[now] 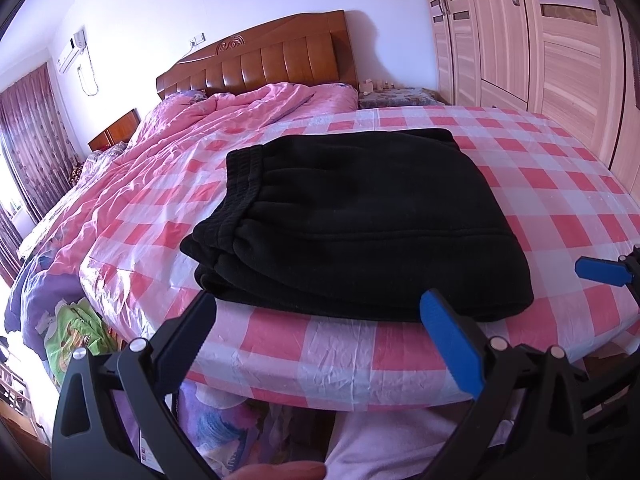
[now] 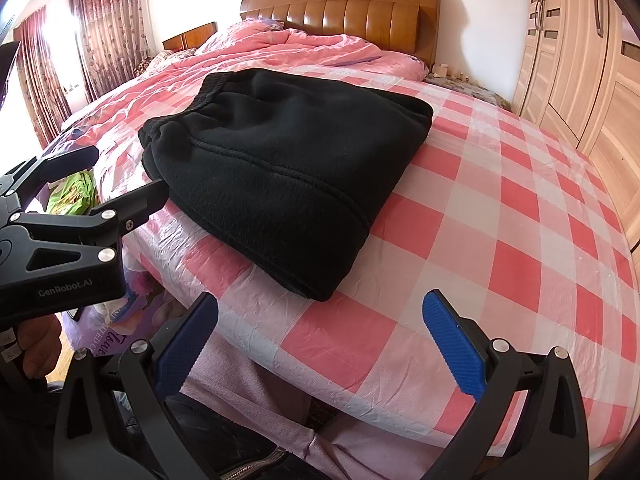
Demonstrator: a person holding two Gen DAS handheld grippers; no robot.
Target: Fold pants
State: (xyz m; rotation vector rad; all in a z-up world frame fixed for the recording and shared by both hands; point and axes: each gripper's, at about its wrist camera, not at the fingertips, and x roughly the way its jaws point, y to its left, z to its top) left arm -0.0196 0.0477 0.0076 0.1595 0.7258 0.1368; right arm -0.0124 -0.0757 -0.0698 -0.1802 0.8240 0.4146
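Note:
The black pants [image 1: 352, 220] lie folded into a thick rectangle on the pink-and-white checked sheet [image 1: 540, 184], waistband toward the left. My left gripper [image 1: 320, 320] is open just short of the pants' near edge, touching nothing. In the right wrist view the folded pants [image 2: 288, 160] sit ahead and to the left. My right gripper [image 2: 320, 312] is open over the sheet near the bed's front edge, a little short of the pants' near corner. The left gripper [image 2: 124, 172] shows there too, open beside the pants' left side. The right gripper [image 1: 618, 264] appears at the left wrist view's right edge.
A rumpled pink quilt [image 1: 224, 120] covers the far left of the bed, below a wooden headboard [image 1: 272, 60]. A wardrobe [image 1: 540, 40] stands at the right and curtains [image 2: 104, 32] at the left. A person's leg in pale trousers [image 2: 248, 392] stands against the bed's front edge.

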